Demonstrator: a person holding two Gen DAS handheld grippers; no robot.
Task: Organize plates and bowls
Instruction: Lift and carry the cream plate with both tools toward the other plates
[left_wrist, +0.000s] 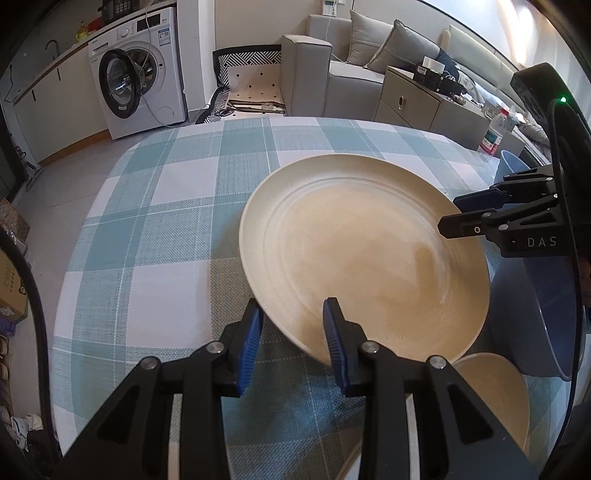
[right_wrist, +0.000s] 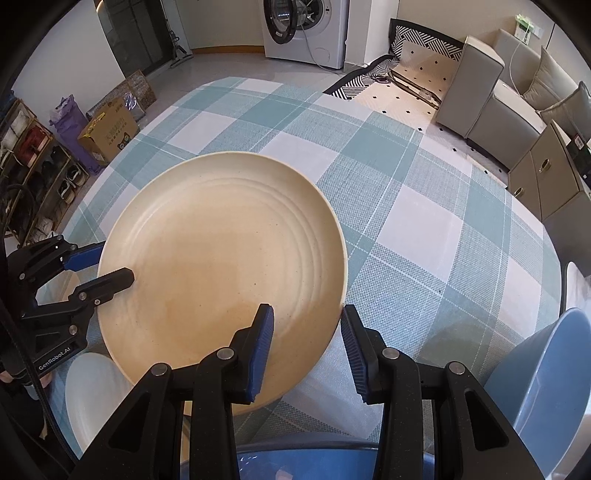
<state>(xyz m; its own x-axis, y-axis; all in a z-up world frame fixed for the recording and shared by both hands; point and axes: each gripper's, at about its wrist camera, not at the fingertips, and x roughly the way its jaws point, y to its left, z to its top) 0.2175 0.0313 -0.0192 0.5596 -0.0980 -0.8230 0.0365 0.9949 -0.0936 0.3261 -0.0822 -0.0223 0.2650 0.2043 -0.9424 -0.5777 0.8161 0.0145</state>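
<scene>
Checked tablecloth (left_wrist: 166, 229), washing machine (left_wrist: 136, 74), grey sofa (left_wrist: 332, 62), cardboard box (right_wrist: 109, 131), water bottle (left_wrist: 495, 133)

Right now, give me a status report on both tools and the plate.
Left tool and right tool open, each straddling the rim. Beige plate tilted above checked tablecloth. Blue bowl and second plate close underneath.

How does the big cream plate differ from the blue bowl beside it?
The cream plate is shallow, ridged and tilted, with both grippers' fingers straddling its rim. The blue bowl is deep, smooth-walled, and no fingers are around it. The plate's rim overlaps the bowl in the left wrist view. Both are round.
</scene>
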